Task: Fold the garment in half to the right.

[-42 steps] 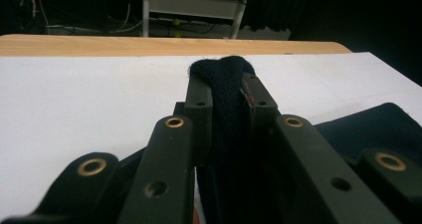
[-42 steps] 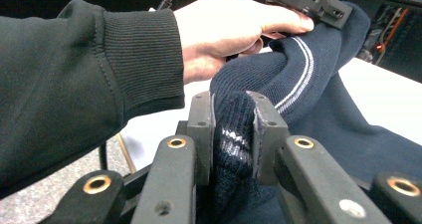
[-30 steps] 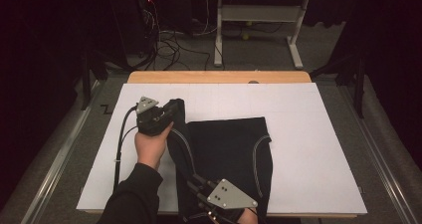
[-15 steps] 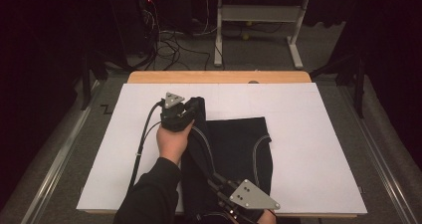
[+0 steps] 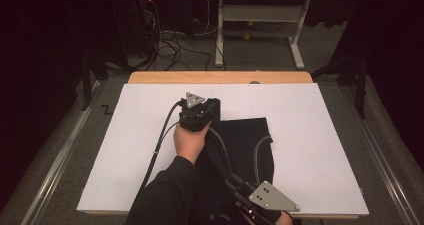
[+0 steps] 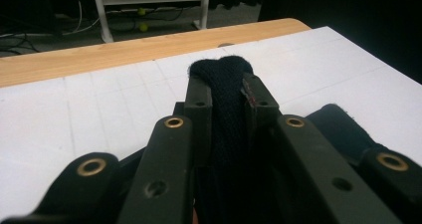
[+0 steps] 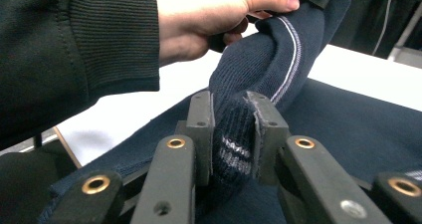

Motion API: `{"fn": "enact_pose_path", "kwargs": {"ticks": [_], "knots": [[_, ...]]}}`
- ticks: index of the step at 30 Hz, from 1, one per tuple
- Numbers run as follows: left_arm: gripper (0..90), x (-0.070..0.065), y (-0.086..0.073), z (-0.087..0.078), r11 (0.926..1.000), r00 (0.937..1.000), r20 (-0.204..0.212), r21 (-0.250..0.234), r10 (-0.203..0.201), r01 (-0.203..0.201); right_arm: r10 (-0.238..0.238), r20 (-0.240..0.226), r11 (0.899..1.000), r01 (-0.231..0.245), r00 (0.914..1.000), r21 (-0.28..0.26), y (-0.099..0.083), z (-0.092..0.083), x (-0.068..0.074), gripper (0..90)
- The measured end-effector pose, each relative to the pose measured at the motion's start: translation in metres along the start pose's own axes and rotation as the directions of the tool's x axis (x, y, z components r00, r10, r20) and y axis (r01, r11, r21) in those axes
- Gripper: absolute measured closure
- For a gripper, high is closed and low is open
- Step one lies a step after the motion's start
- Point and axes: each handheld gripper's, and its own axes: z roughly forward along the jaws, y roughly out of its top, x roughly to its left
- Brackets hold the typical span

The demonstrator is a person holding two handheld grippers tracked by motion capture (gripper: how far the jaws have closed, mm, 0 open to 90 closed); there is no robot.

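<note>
A dark navy knit garment [image 5: 247, 137] with thin pale stripes lies on the white board [image 5: 320, 145], near the middle. My left gripper [image 5: 215, 106] is at the garment's far left corner, shut on a fold of the fabric [image 6: 225, 72], which bulges out past the jaw tips. In its own view, the left gripper [image 6: 226, 87] points toward the wooden table edge. My right gripper [image 5: 232, 181] sits at the board's near edge, shut on a striped hem [image 7: 234, 134]. From the right gripper [image 7: 234, 112] the cloth [image 7: 271, 59] rises in a taut ridge to the left hand [image 7: 209, 15].
A bare wooden strip [image 5: 220, 77] of the table runs along the far side of the board. Behind it stand a white desk frame [image 5: 260, 20] and tangled cables [image 5: 165, 42] on the floor. Metal rails [image 5: 60, 165] flank the table.
The left gripper has carried its fold of the garment to the right and farther from the person. The right gripper has shifted right along the near edge, still holding the hem.
</note>
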Motion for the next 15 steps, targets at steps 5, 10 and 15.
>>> {"fn": "enact_pose_path", "kwargs": {"ticks": [5,10,15], "knots": [[73.5,-0.008,0.001,0.006,0.9999,1.0,0.002,0.012,0.005,-0.005,0.012,0.014,1.0,-0.012,0.9998,0.008,-0.005,-0.006,-0.006,75.0],[73.5,-0.019,0.005,0.01,0.9997,0.9997,0.021,0.017,0.016,-0.016,0.021,0.031,1.0,-0.021,0.9993,0.01,-0.01,-0.012,-0.01,74.7],[73.4,-0.031,0.009,0.019,0.9993,0.9991,0.035,0.026,0.025,-0.026,0.037,0.056,0.999,-0.038,0.9977,0.018,-0.016,-0.018,-0.014,74.4]]}}
